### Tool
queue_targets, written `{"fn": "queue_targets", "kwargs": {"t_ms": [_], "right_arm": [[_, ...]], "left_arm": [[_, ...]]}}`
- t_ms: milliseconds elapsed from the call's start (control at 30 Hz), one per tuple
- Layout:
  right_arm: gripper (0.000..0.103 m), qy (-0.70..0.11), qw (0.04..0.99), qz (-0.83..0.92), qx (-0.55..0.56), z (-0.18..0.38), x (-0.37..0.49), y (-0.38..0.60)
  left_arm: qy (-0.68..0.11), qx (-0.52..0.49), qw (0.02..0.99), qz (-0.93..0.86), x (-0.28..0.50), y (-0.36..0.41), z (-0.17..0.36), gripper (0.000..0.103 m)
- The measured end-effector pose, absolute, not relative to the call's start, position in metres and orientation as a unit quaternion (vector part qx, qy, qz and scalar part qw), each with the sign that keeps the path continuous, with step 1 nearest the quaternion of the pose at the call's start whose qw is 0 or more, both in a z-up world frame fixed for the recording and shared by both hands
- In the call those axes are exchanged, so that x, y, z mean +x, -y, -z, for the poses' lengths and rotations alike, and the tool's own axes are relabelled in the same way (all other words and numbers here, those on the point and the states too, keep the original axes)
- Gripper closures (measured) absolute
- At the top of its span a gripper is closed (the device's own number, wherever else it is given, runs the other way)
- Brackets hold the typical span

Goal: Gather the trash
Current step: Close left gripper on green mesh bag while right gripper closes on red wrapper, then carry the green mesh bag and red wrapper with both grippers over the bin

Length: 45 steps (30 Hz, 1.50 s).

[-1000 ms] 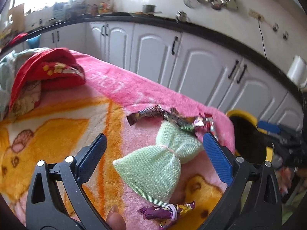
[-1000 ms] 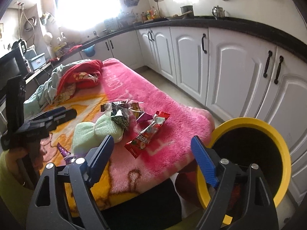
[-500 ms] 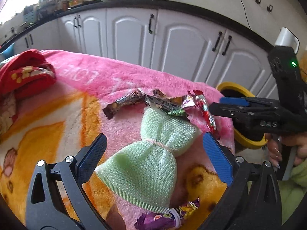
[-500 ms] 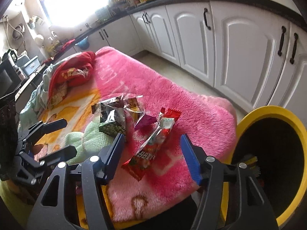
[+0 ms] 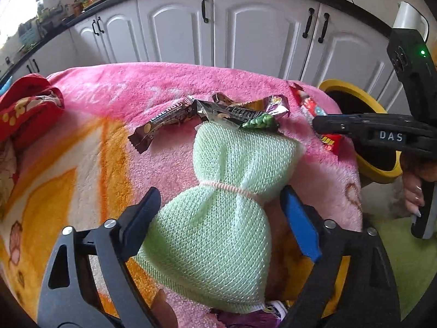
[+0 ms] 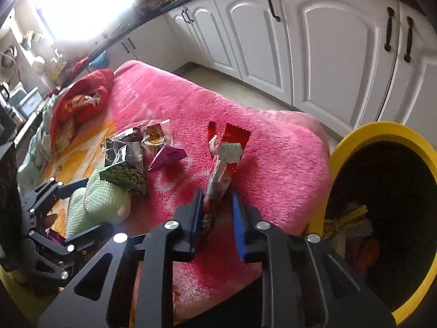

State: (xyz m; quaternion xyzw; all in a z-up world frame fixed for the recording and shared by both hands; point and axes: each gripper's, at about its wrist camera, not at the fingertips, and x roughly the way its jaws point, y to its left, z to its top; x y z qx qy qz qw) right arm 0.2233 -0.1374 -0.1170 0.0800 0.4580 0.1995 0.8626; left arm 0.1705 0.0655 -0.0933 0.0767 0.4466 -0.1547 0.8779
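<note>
A long red snack wrapper [image 6: 222, 164] lies near the right edge of the pink blanket [image 6: 196, 109]. My right gripper [image 6: 217, 202] has its jaws narrowed around the wrapper's near end, a small gap left on the blue side; it also shows in the left wrist view [image 5: 316, 121] over the wrapper [image 5: 311, 106]. My left gripper [image 5: 218, 207] is open, straddling a green knitted bow-shaped pouch [image 5: 226, 199]. Brown, silver and green wrappers [image 5: 218, 113] lie beyond the pouch. A purple wrapper [image 5: 245, 317] lies under the pouch's near end.
A yellow-rimmed bin [image 6: 382, 191] with trash inside stands right of the blanket edge. White cabinets [image 5: 245, 32] run behind. Red folded cloth [image 6: 82, 98] lies at the blanket's far left. A magenta wrapper [image 6: 168, 157] lies left of the red one.
My right gripper moved in over the red wrapper and its jaws narrowed from wide open around it. My left gripper moved forward and lower over the green pouch, staying open.
</note>
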Motion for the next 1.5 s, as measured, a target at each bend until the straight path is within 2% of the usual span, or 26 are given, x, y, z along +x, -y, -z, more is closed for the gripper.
{"fn": "queue_targets", "kwargs": {"t_ms": [100,267,633,933,1200,1500], "right_arm": [[0.087,-0.455,0.862,-0.202,0.096,0.119,0.219,0.144],[0.087,-0.451,0.862,-0.206,0.103,0.117,0.213,0.147],[0.094,-0.438,0.864,-0.225,0.105,0.110,0.202,0.148],[0.095,-0.414,0.871,-0.242,0.108,0.090,0.194,0.149],[0.095,-0.391,0.878,-0.256,0.108,0.070,0.188,0.149],[0.095,-0.371,0.883,-0.266,0.112,0.052,0.183,0.157]], "left_arm": [[-0.443,0.065,0.882,0.147,0.169,-0.070,0.092,0.039],[-0.435,0.029,0.889,0.142,0.163,-0.083,0.088,0.044],[-0.383,-0.013,0.919,0.094,0.135,-0.108,0.060,0.044],[-0.330,-0.053,0.941,0.055,0.122,-0.125,0.036,0.045],[-0.292,-0.102,0.949,0.060,0.113,-0.125,0.014,0.045],[-0.276,-0.098,0.953,0.081,0.107,-0.100,-0.002,0.045]]}}
